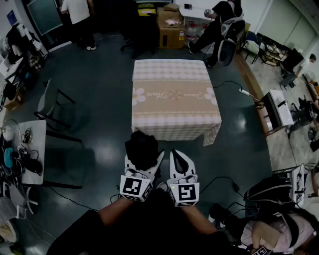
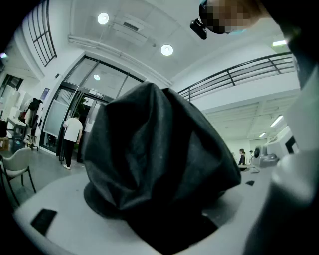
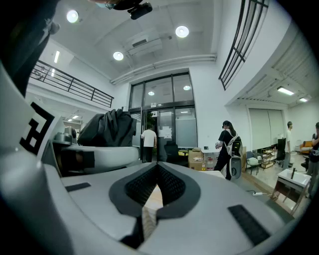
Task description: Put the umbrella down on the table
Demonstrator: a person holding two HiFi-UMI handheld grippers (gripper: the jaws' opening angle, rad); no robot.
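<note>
A folded black umbrella (image 1: 142, 148) sits in my left gripper (image 1: 143, 159), whose jaws stand wide and are shut on its bunched fabric. In the left gripper view the umbrella (image 2: 159, 164) fills the space between the grey jaws and hides what lies ahead. Close beside it on the right, my right gripper (image 1: 180, 155) is shut with nothing between its pads (image 3: 172, 185). From the right gripper view the umbrella (image 3: 107, 128) shows at the left, above the left gripper (image 3: 94, 157). The table (image 1: 174, 94), under a checked cloth, stands ahead of both grippers, which are short of its near edge.
A grey chair (image 1: 50, 102) and a cluttered side table (image 1: 22, 149) stand at the left. A cardboard box (image 1: 171, 25) lies beyond the table, with a standing person (image 1: 79, 15) and a seated person (image 1: 219, 25) near it. A black backpack (image 1: 271, 191) sits on the floor at the right.
</note>
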